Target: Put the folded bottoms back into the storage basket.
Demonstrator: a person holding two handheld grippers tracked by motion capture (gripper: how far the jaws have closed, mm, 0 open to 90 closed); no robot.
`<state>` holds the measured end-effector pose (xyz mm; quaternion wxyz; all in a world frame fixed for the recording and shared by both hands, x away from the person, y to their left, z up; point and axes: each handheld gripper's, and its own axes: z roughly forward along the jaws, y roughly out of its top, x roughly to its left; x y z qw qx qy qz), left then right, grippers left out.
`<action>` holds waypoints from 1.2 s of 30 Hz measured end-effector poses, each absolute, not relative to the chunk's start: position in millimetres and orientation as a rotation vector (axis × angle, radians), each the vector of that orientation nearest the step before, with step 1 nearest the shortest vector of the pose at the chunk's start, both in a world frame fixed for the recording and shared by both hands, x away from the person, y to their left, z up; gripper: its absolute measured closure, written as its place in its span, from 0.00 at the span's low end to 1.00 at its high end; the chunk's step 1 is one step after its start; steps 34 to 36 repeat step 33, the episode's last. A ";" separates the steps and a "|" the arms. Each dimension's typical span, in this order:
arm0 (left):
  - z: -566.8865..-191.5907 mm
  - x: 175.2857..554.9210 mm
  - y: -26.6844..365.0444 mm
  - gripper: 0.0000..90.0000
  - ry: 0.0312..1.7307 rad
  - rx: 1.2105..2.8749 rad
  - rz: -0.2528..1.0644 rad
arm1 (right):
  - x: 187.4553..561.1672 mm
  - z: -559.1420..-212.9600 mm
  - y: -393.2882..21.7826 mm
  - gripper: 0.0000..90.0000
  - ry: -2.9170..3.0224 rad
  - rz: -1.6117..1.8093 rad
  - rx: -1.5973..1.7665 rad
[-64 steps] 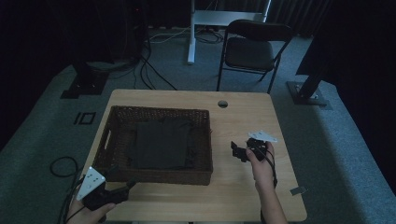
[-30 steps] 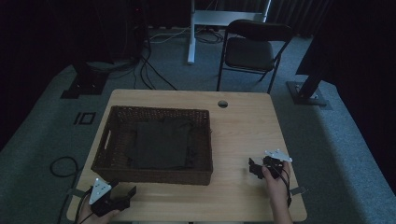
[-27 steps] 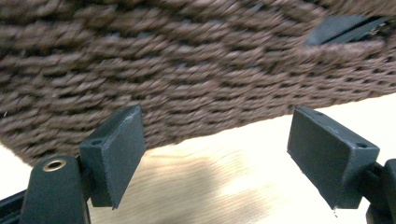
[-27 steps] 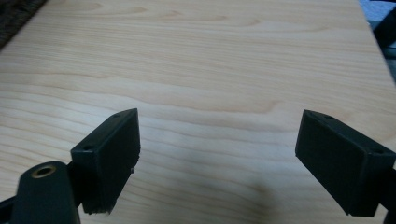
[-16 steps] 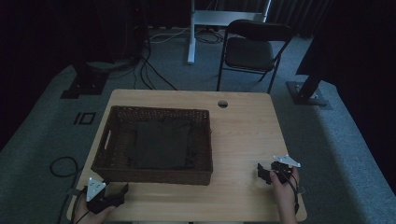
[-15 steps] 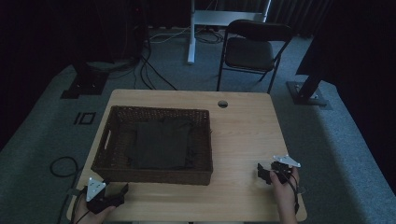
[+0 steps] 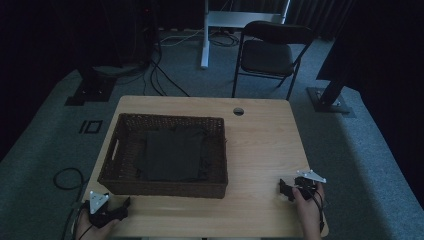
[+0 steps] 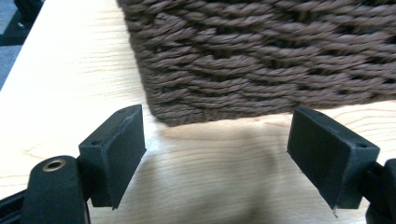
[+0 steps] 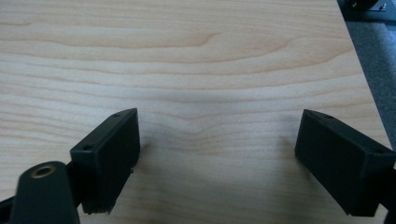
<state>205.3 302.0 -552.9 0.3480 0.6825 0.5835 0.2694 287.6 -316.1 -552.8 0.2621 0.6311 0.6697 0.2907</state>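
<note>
Both: left hand-held gripper and right hand-held gripper gape wide, holding nothing.

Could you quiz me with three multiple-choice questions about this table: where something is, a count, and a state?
1. Where does the dark folded cloth lie? A in the woven basket B on the chair C on the floor
2. How many chairs stand behind the table? A three B one C none
3. How are the left hand-held gripper's jaws? A clamped on the cloth B shut empty C open, empty

A: the cloth rests inside the basket.
B: a single folding chair.
C: bare tabletop between the jaws.
</note>
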 end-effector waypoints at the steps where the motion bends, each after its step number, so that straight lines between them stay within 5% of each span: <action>1: -554.4 206.3 302.7 0.22 1.514 1.774 0.686 | 287.9 -553.3 -316.6 0.14 1.809 0.787 1.705; 36: -561.5 209.1 304.8 0.20 1.508 1.776 0.758 | 290.0 -553.6 -315.9 0.12 1.811 0.787 1.705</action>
